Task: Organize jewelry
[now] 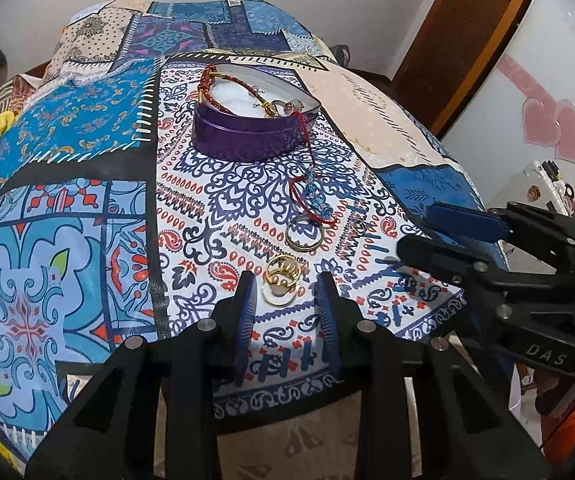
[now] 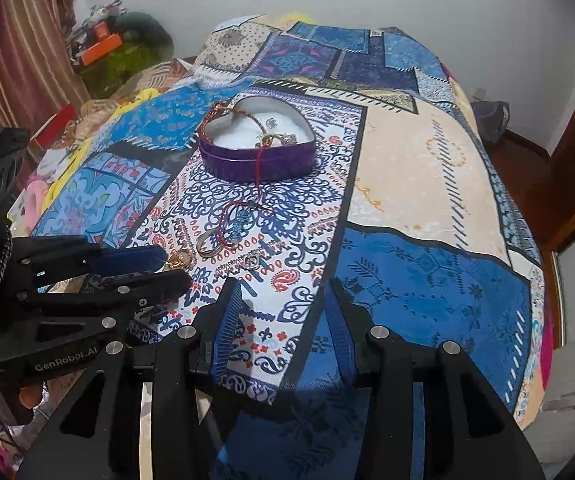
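Covering nearly everything I see is a patchwork bedspread (image 1: 87, 208) in blues and creams; what lies beneath it is hidden, so I can't say what carries it.

Heart-shaped purple tin (image 2: 257, 152), lid off, sits on the white paisley panel. Inside: white padding, a red beaded bracelet (image 1: 215, 92) draped over the far-left rim, and a tangle of rings and small silver pieces at the right end, too small to sort out. A red cord (image 1: 307, 136) spills over the tin's front wall onto the cloth, ending in a loop with blue beadwork (image 1: 319, 200).

Nearer me: silver bangle (image 1: 304, 235) touching that loop, a tiny ring (image 1: 360, 227) just beside it, then a cluster of gold rings (image 1: 281, 280).

Left claw (image 1: 287, 288): fingers spread, straddling the gold rings, not touching them as far as I can tell. Right claw (image 2: 283, 300): spread, empty, over bare cloth near the bed edge.
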`<action>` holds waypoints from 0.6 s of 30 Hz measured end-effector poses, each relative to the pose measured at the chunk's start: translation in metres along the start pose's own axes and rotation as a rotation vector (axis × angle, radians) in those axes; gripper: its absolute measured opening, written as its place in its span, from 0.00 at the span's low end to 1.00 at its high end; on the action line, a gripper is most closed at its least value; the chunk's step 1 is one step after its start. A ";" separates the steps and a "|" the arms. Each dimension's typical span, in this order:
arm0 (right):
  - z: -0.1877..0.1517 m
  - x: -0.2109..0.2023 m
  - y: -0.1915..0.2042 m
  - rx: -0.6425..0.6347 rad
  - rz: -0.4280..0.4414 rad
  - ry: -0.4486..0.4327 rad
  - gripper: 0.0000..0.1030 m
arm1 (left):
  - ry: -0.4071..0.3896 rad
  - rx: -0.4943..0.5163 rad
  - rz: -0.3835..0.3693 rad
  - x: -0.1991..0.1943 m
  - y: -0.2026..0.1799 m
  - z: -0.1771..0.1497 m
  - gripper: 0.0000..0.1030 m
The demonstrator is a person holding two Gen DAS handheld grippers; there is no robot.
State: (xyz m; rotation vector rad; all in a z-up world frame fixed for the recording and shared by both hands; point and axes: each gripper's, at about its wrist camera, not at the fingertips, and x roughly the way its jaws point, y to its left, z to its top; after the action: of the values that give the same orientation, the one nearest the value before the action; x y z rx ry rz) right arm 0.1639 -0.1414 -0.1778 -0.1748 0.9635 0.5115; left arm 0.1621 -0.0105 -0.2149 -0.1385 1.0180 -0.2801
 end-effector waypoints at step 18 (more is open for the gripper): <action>0.005 0.019 0.010 -0.071 0.027 0.003 0.31 | -0.039 0.021 0.008 -0.004 0.003 -0.005 0.17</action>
State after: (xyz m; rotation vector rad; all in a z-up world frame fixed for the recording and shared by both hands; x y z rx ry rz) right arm 0.1715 -0.1243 -0.1894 -0.2266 0.9526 0.5705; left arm 0.1566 -0.0062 -0.2150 -0.1199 0.9763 -0.2796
